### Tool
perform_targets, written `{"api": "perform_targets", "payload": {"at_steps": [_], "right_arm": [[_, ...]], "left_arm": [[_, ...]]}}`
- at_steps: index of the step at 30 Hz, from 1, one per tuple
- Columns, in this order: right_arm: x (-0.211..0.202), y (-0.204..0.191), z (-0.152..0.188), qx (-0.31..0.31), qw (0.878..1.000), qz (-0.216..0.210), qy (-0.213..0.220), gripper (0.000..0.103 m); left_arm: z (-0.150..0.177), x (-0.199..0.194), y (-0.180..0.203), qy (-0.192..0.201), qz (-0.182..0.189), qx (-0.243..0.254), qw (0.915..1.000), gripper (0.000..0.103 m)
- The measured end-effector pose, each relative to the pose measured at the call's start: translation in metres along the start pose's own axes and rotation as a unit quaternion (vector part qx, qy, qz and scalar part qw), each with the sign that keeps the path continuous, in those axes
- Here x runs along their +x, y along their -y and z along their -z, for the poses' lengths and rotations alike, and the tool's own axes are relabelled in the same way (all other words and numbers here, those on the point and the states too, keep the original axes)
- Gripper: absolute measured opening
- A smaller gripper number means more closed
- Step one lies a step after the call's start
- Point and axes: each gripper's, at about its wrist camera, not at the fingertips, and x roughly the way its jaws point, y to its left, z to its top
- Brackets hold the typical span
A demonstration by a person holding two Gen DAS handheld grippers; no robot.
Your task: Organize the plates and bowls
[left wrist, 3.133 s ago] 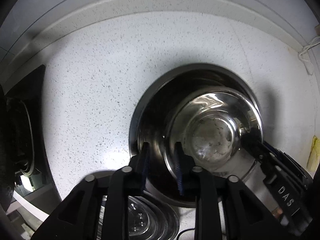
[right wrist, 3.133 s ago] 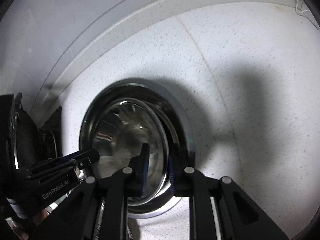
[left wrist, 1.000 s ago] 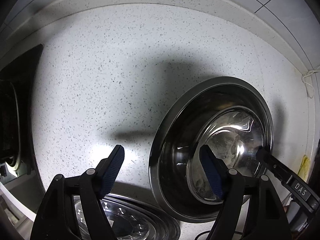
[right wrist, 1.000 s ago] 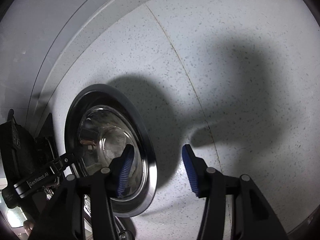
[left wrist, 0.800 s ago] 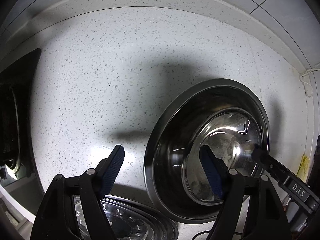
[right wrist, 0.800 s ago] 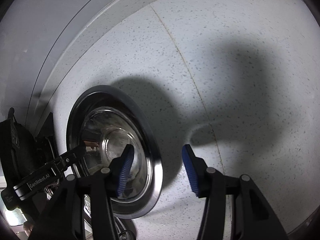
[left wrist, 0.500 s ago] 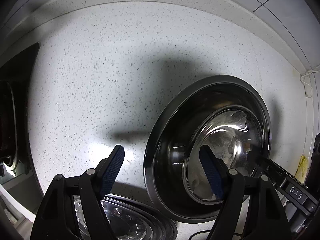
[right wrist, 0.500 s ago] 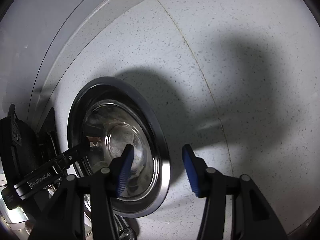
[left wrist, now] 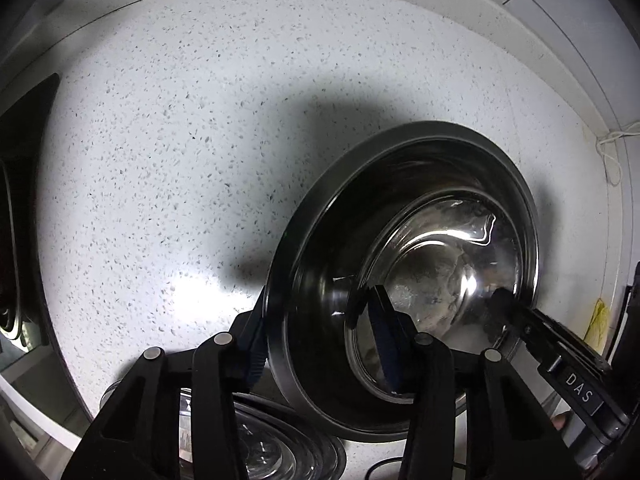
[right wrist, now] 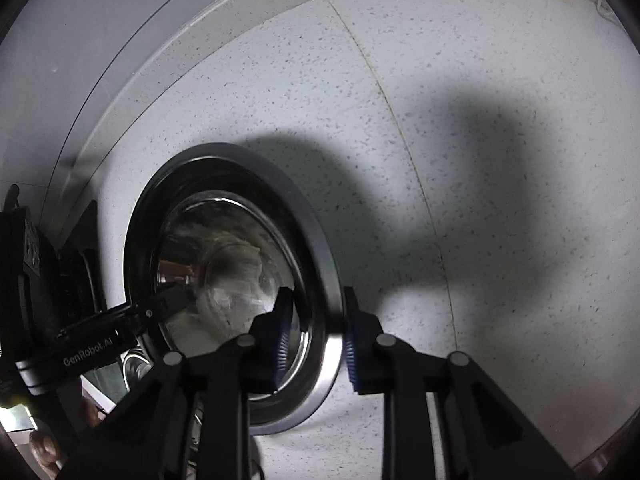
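Right gripper (right wrist: 314, 332) jaws astride steel bowl (right wrist: 224, 264) rim (blue pads), speckled counter (right wrist: 460, 140), left gripper (right wrist: 168, 300) opposite

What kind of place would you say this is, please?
Most likely a home kitchen: a white speckled stone countertop meets a grey tiled wall, a large stainless steel bowl holds a smaller one, and a patterned glass dish sits at the near edge.

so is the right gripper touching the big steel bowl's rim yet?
Touching. In the right wrist view the right gripper straddles the big steel bowl, its outer blue pad flush against the rim.
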Motion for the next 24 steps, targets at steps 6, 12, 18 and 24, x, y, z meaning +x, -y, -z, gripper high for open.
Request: {"api": "perform_targets", "payload": {"at_steps": [6,12,18,24], "right_arm": [[-0.005,-0.003,0.002,-0.019,1.0,0.024,0.006,0.023],[-0.018,-0.017,0.007,-0.042,0.998,0.038,0.02,0.023],[-0.037,-0.033,0.017,-0.063,0.997,0.039,0.03,0.023],[-0.057,-0.06,0.042,-0.1,0.994,0.034,0.041,0.023]], "left_arm": [[0.007,-0.006,-0.003,0.0,0.003,0.004,1.0,0.039],[0.019,-0.022,-0.01,0.012,0.007,0.003,0.9999,0.039],[0.034,-0.044,-0.028,0.023,0.011,-0.007,0.9997,0.039],[0.064,-0.075,-0.054,0.043,0.008,-0.018,0.9989,0.039]]}}
